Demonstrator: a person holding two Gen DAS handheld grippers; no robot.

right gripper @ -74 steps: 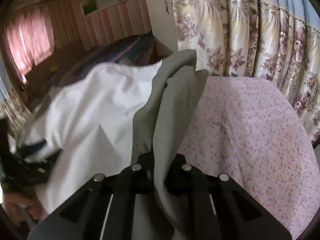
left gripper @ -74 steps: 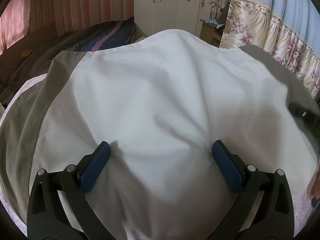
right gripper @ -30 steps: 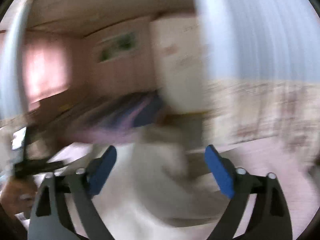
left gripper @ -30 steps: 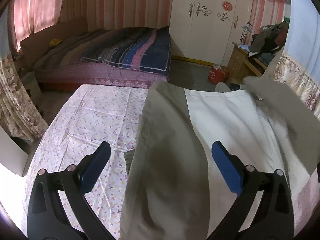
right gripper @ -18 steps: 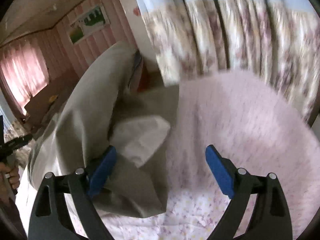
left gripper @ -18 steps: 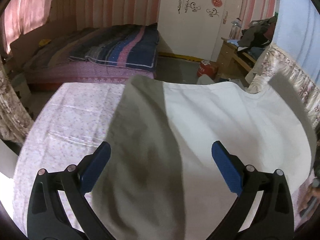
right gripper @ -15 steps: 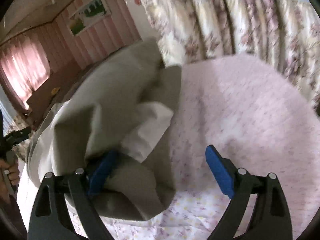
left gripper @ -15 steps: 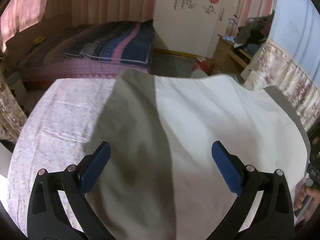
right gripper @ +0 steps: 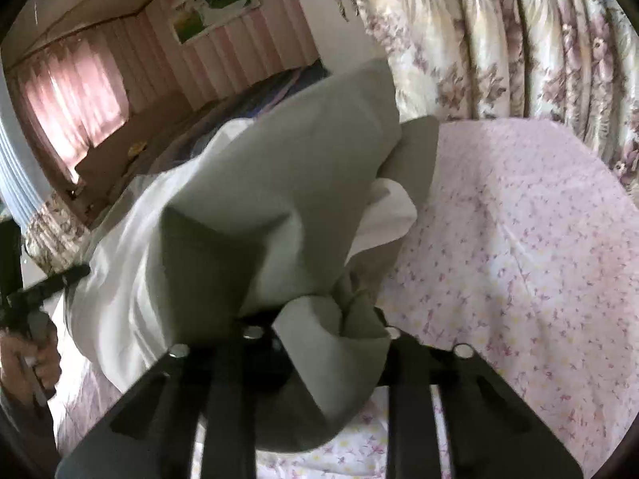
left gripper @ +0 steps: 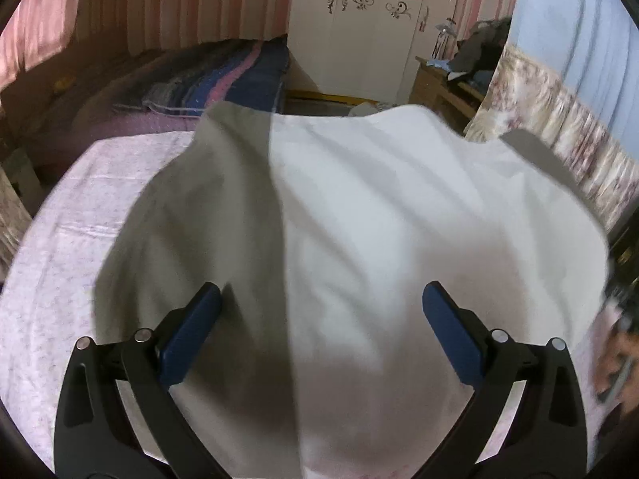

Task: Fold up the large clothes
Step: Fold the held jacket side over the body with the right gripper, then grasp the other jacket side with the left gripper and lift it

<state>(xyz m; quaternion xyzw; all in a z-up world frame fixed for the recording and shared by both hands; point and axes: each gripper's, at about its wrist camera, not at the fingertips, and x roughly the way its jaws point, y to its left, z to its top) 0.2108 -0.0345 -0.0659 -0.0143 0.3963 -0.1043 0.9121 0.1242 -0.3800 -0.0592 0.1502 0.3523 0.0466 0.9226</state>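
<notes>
A large garment with white (left gripper: 399,219) and grey-green panels lies on the table's pink floral cloth (left gripper: 60,259). My left gripper (left gripper: 319,319) is open, its blue pads on either side of the fabric just over the garment's near part, holding nothing. In the right wrist view the garment's grey-green edge (right gripper: 279,199) is bunched and lifted. My right gripper (right gripper: 319,319) is closed on this bunched fabric; the fabric hides the fingertips.
A bed with a striped blanket (left gripper: 223,76) and a white wardrobe (left gripper: 359,32) stand beyond the table. Floral curtains (right gripper: 519,40) hang along the right side. The floral cloth (right gripper: 519,239) shows to the right of the garment. The left hand and its gripper (right gripper: 24,299) show at far left.
My right gripper has closed on the garment's grey-green edge; it was open half a second ago. My left gripper has stayed open and moved in lower over the garment.
</notes>
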